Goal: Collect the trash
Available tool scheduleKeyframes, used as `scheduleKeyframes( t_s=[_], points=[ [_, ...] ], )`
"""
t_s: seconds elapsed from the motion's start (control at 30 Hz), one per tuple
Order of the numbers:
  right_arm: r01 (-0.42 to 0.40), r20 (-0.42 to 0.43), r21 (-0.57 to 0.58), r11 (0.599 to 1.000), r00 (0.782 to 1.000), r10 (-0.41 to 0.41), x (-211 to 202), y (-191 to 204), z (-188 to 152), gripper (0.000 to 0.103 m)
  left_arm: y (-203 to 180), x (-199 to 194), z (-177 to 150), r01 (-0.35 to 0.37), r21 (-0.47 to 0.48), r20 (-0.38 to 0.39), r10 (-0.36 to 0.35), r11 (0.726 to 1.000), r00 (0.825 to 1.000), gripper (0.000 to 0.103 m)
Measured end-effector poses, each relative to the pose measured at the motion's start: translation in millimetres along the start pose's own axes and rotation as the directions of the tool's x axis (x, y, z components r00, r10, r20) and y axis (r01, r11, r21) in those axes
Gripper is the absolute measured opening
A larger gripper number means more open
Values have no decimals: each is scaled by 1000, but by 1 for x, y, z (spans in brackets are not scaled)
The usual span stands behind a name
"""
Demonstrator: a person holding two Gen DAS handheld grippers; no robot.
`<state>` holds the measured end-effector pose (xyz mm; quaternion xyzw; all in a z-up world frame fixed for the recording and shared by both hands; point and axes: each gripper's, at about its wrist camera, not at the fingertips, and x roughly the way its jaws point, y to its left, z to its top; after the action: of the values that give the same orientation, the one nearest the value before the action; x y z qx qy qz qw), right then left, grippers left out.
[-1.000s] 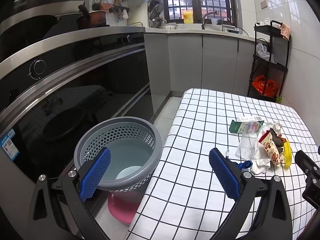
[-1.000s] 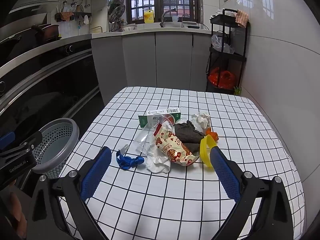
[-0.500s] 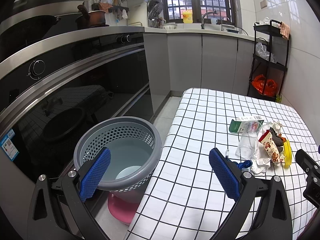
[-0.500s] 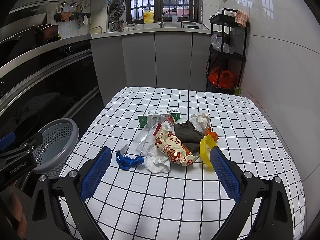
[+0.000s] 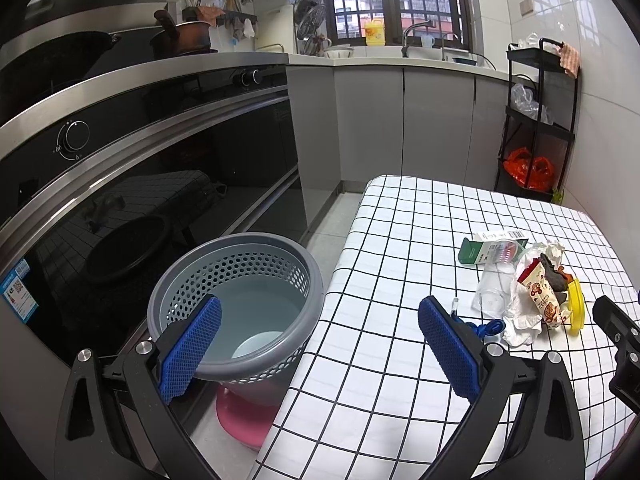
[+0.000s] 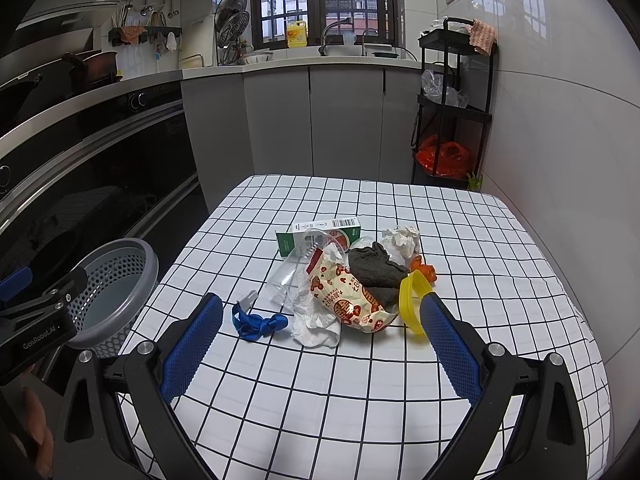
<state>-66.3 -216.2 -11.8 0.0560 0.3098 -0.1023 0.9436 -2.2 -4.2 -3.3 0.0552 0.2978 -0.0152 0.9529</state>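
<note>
Both tongs, left [image 5: 318, 342] & right [image 6: 318, 344], hung apart w/ nothing held; risk was the loose trash pile [image 6: 352, 280] scattering or the crinkly snack bag [image 6: 346, 300] slipping short of the bin [image 5: 240, 300] beside the worktop [image 6: 360, 400].

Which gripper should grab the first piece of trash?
Right. The right gripper is open and faces the trash pile head-on. The left gripper, also open, points toward the basket, with the pile off to its side.
</note>
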Motion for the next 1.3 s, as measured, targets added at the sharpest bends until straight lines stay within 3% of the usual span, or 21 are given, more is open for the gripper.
scheduleKeyframes(
  t_s=[1.3],
  points=[
    [-7, -8, 6, 1000, 1000, 8, 3, -2, -1, 94, 0, 1, 0, 3, 5, -4, -3, 1000, 1000, 97]
  ],
)
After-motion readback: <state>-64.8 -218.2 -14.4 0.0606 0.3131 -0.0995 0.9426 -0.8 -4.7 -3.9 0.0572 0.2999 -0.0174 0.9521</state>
